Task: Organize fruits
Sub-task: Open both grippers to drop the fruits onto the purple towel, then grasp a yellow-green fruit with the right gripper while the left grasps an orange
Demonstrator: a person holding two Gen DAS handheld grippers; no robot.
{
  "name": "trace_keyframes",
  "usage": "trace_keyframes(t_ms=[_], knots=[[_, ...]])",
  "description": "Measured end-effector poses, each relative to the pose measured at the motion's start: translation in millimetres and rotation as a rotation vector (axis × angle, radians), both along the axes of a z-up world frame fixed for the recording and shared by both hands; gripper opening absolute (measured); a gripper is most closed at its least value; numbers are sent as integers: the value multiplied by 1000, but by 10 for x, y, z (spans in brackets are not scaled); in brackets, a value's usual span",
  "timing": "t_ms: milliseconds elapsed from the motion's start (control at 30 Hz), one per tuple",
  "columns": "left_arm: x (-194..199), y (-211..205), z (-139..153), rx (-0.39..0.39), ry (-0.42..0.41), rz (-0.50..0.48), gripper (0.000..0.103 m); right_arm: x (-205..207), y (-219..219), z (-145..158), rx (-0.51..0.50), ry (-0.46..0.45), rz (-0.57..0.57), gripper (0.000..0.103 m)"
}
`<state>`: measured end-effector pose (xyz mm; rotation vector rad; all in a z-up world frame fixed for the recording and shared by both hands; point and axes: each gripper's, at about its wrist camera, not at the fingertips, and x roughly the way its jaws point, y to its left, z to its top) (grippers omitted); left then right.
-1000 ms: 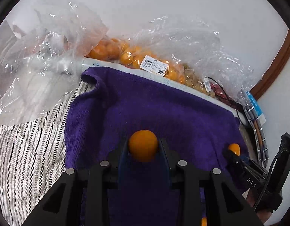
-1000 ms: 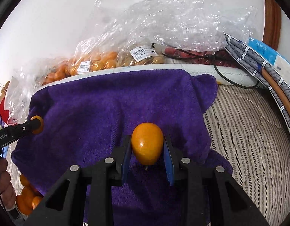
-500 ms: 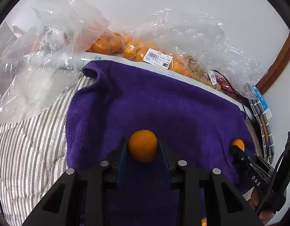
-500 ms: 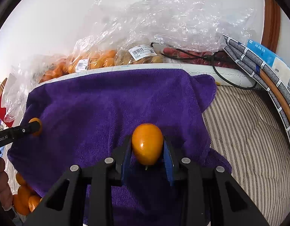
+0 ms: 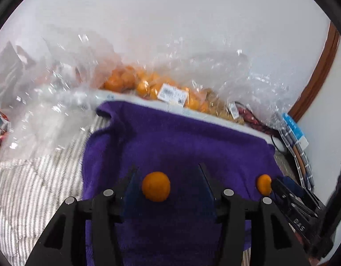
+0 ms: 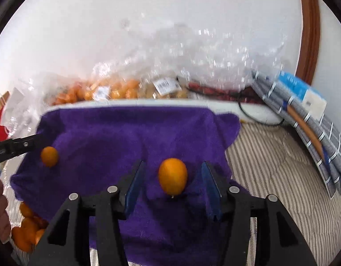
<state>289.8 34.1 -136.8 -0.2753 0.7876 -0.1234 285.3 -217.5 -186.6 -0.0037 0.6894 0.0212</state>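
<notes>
A purple towel (image 5: 181, 141) lies spread on a striped bed cover (image 5: 33, 184). My left gripper (image 5: 168, 184) is open; a small round orange fruit (image 5: 156, 189) sits free between its jaws on the towel. My right gripper (image 6: 172, 181) is open; an oval orange fruit (image 6: 172, 179) sits free between its jaws on the towel (image 6: 126, 133). The right-hand fruit also shows in the left wrist view (image 5: 264, 184), beside the right gripper's black body. The left-hand fruit shows in the right wrist view (image 6: 49, 156), below the left gripper's finger (image 6: 17, 146).
Clear plastic bags of orange fruit (image 5: 146, 86) lie along the white wall behind the towel, also in the right wrist view (image 6: 117, 90). Several loose orange fruits (image 6: 26, 232) lie off the towel's near left corner. Folded grey cloth and a blue box (image 6: 303, 115) lean at the right.
Both grippers have opened and let go of their fruits, which now rest on the towel. Both views have pulled back and tilted up, with motion blur.
</notes>
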Motion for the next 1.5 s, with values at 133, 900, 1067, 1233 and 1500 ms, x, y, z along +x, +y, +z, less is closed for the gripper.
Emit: trace_keyframes(t_ms=[133,900,1067,1233,1500], knots=[[-118,-66,203,54,-74,-13,50,-144,25,196,-23,-24,-32,53],[-1632,801,74,83,-2,4,50,-1568,499,175,57,75,58,51],[-1680,953,-211,88,53,25,50,-1613,757,-38,47,114,125,43],[-1693,1062,-402,35,50,39,50,-1531,950,-180,30,141,176,38],[-1734,1100,-458,-54,-4,-12,50,-1251,1049,-309,35,183,193,38]])
